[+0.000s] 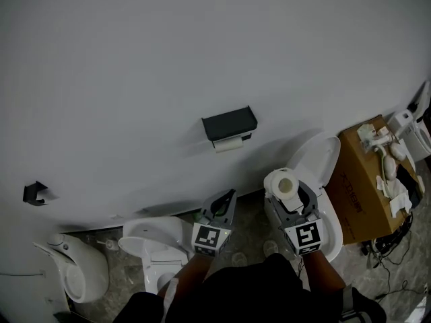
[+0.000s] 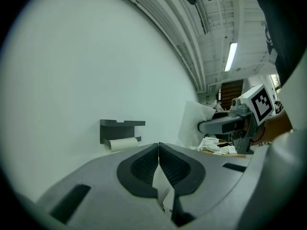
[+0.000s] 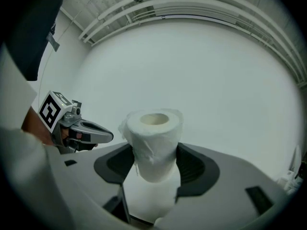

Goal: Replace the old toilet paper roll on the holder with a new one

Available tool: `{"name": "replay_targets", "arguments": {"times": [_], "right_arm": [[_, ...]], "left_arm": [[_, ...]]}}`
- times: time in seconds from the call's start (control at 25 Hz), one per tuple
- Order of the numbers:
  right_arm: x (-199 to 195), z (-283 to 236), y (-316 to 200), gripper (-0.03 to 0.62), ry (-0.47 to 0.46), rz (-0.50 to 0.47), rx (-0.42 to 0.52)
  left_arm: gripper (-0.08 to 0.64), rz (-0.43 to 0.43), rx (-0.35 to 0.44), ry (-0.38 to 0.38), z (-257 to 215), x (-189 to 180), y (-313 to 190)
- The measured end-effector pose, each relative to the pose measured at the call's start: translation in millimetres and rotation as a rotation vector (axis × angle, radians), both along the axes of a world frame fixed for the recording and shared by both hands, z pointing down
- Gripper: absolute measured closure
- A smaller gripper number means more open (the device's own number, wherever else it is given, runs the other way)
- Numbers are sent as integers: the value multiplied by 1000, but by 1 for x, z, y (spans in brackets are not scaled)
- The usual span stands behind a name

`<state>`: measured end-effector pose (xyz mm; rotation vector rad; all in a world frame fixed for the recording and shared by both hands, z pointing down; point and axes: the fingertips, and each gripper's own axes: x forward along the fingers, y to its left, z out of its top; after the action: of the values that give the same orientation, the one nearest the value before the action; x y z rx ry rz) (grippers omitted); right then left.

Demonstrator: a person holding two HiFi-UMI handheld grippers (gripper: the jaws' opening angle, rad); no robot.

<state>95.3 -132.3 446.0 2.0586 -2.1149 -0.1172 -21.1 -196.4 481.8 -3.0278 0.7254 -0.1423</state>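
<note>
A: Status of grippers?
B: Right gripper clamped on the new roll, upright, core hole up, pads against both sides. Left gripper clenched, pads meeting. Pale sliver below the pads, paper or background, cannot tell.
A: Location of task items?
B: Holder on the wall, centre of head view, dark shelf on top. Old roll mounted just beneath the shelf, thin. New roll lower right of the holder, well apart from it, beside the toilet.
A: Step in hand, as judged?
B: Probably approach to the holder. Swap not yet begun.
A: Notes for doing it well?
B: Park the new roll off to the right. Open the left jaws before reaching the old roll, then close across its middle and slide along the bar toward the free end; which end, not visible from here. Keep squeeze on the new roll light to spare the core. Line up core hole with bar before pushing.
A: Any legible writing?
B: None. Black-and-white square patterns on the marker cubes, no words. Faint print on the cardboard box at right, too small to read. No brand seen on holder or rolls.
</note>
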Motion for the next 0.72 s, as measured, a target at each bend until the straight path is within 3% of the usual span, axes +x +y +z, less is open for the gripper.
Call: {"name": "replay_targets", "arguments": {"times": [0.24,0.44,0.72], "right_arm": [[9,4,-17,327,-8,-47,-12],[24,-5,-40,327,63,-106,-5],[43,-4,-67,327,64,-181,-5]], "left_arm": [[552,-26,26,-19,-6,12,-13],[552,-68,35,-27,-3,26,-30],[552,-128,58,-57,-10,43,-53]]}}
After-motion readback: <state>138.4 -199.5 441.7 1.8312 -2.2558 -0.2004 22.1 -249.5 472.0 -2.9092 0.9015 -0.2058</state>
